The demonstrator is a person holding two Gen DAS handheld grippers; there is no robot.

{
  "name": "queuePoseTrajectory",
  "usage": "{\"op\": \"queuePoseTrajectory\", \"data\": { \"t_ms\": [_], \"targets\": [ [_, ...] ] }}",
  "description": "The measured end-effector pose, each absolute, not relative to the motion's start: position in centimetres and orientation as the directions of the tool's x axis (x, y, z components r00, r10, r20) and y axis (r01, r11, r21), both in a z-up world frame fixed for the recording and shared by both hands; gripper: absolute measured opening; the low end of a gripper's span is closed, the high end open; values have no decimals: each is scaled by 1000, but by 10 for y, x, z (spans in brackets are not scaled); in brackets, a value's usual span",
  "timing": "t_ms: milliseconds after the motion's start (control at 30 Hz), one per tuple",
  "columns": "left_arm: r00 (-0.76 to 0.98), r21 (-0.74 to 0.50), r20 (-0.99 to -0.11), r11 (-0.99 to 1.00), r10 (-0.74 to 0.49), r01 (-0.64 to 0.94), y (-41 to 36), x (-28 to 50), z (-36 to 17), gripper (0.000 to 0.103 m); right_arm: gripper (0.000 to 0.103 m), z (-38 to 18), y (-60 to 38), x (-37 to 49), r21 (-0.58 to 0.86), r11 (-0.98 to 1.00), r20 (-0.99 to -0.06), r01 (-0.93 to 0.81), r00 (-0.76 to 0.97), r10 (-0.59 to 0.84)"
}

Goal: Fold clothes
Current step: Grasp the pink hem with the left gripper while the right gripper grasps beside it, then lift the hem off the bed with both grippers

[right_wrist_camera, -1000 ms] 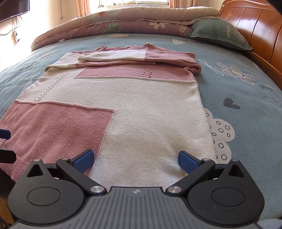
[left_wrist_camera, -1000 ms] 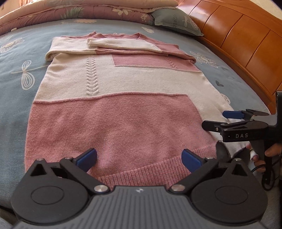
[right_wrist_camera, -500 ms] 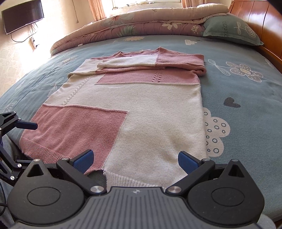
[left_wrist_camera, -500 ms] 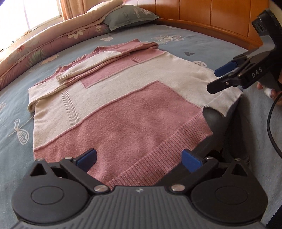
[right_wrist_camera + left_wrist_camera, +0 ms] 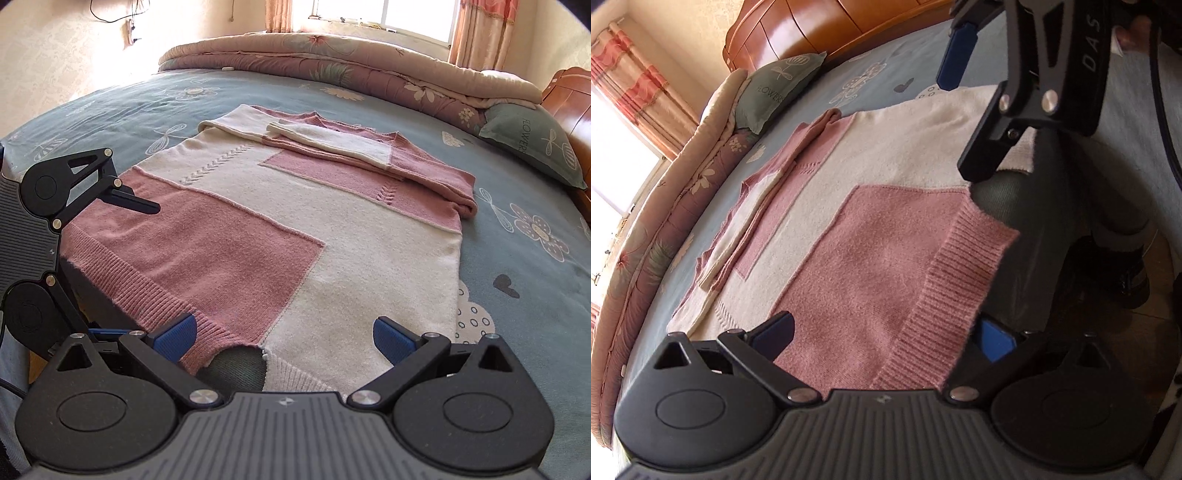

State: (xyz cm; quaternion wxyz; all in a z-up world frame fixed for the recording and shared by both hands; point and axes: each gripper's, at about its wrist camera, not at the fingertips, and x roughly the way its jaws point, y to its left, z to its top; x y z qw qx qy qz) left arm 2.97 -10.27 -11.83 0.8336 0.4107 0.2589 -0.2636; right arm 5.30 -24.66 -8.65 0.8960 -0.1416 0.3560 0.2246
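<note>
A pink and cream knit sweater (image 5: 295, 229) lies flat on the bed, sleeves folded across its far end; it also shows in the left wrist view (image 5: 871, 236). My left gripper (image 5: 886, 334) is open, its fingers straddling the pink ribbed hem (image 5: 934, 317) at the sweater's left corner. My right gripper (image 5: 284, 336) is open over the hem at the cream side. The right gripper also shows in the left wrist view (image 5: 975, 92), and the left gripper in the right wrist view (image 5: 122, 266).
The blue flowered bed sheet (image 5: 535, 280) surrounds the sweater. A rolled quilt (image 5: 332, 70) and a green pillow (image 5: 532, 144) lie at the far end. A wooden headboard (image 5: 831, 26) runs along one side. The person's leg (image 5: 1034, 236) stands by the bed edge.
Both grippers have swung left and tilted; the left one has turned sharply and closed in on the hem's left corner. Both stay open.
</note>
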Motion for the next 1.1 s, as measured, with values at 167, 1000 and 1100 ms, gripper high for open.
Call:
{"op": "queuePoseTrajectory", "data": {
  "t_ms": [167,1000,1100],
  "targets": [
    [745,515,-621,590,-242,622,-92,39,-101,102,103,-87,-239,42,-165,814,-695,-558,651,306],
    [736,479,-644,640,-209,601,-91,53,-110,101,103,-119,-170,39,-540,692,-509,-479,841,184],
    [757,516,-628,633,-178,577,-81,50,-112,101,103,-125,-174,42,-535,692,-530,-485,830,172]
  ]
}}
